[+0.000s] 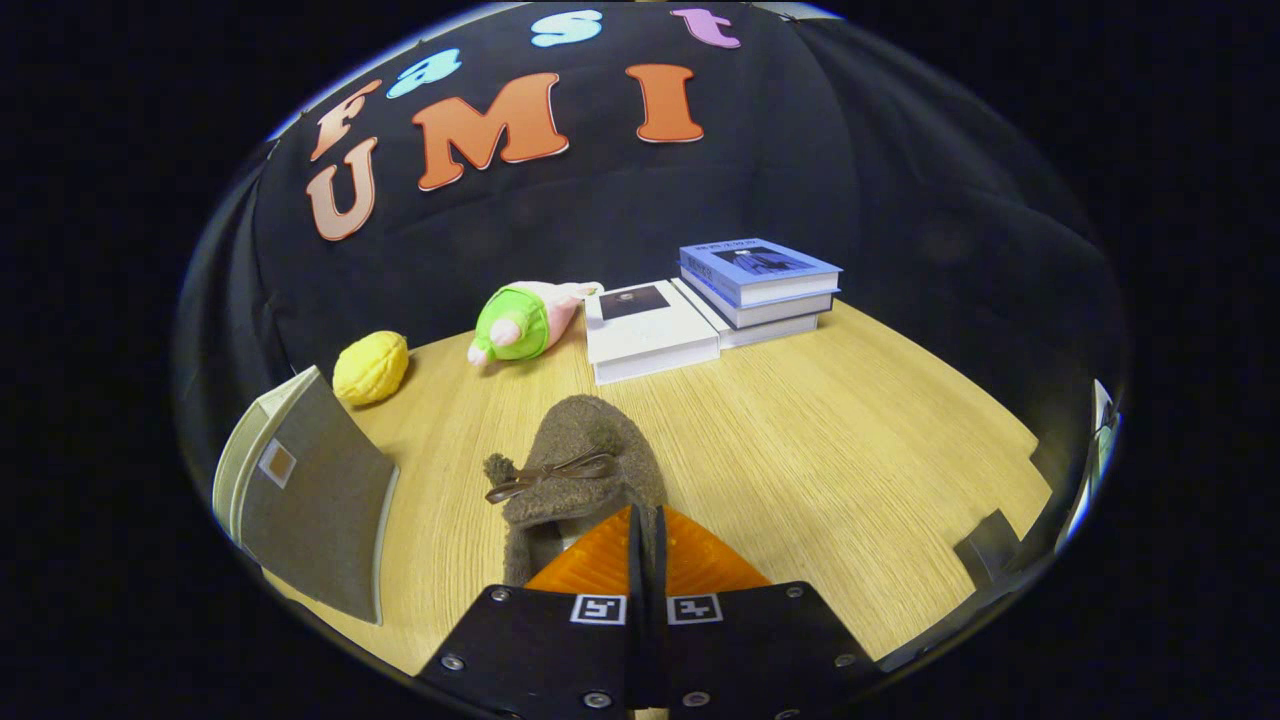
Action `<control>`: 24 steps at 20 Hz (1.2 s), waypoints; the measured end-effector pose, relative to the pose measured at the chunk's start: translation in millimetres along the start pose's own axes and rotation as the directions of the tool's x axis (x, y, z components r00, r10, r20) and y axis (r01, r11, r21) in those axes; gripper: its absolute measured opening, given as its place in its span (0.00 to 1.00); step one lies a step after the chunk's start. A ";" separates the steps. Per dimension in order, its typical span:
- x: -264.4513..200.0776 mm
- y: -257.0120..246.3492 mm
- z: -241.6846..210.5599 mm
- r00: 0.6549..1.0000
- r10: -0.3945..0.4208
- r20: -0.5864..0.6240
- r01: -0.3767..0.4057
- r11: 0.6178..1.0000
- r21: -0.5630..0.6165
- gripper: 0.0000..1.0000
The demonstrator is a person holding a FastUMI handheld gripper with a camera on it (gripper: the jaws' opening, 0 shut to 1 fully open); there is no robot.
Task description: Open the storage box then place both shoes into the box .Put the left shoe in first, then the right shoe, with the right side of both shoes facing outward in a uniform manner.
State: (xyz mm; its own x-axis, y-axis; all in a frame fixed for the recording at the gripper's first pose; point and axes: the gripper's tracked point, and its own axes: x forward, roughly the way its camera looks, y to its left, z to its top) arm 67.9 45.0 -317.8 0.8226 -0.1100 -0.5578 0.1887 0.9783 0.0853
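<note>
A yellow lemon-shaped toy (371, 367) lies on the wooden desk (850, 430) at ten o'clock. A green-and-pink plush toy (520, 320) lies at eleven, touching a white book (645, 330) at twelve. A stack of books (762, 285), the top one blue, sits at one.

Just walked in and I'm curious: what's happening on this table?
A hand-held gripper has its two orange fingers closed on the back of a brown fuzzy shoe with a bow. The grey storage box stands beside it on the wooden table, its flap open. Books lie beyond.
</note>
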 end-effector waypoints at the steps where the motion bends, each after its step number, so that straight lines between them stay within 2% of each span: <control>1: -5.6 6.9 8.2 1.000 0.012 0.021 -0.012 1.000 -0.002 0.01; 7: -37.4 64.0 57.8 0.991 0.074 0.110 -0.070 0.997 -0.034 0.01; 13: -63.3 148.4 91.5 0.974 0.173 0.147 -0.167 0.985 -0.052 0.00; 19: -79.0 233.4 89.9 0.955 0.272 0.122 -0.262 0.961 -0.087 0.01; 24: -86.9 289.3 78.6 0.935 0.346 0.077 -0.346 0.938 -0.018 0.00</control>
State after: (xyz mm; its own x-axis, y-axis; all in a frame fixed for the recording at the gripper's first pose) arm 93.2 323.8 -179.7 0.8759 0.2223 -0.4282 -0.1170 0.9589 0.2584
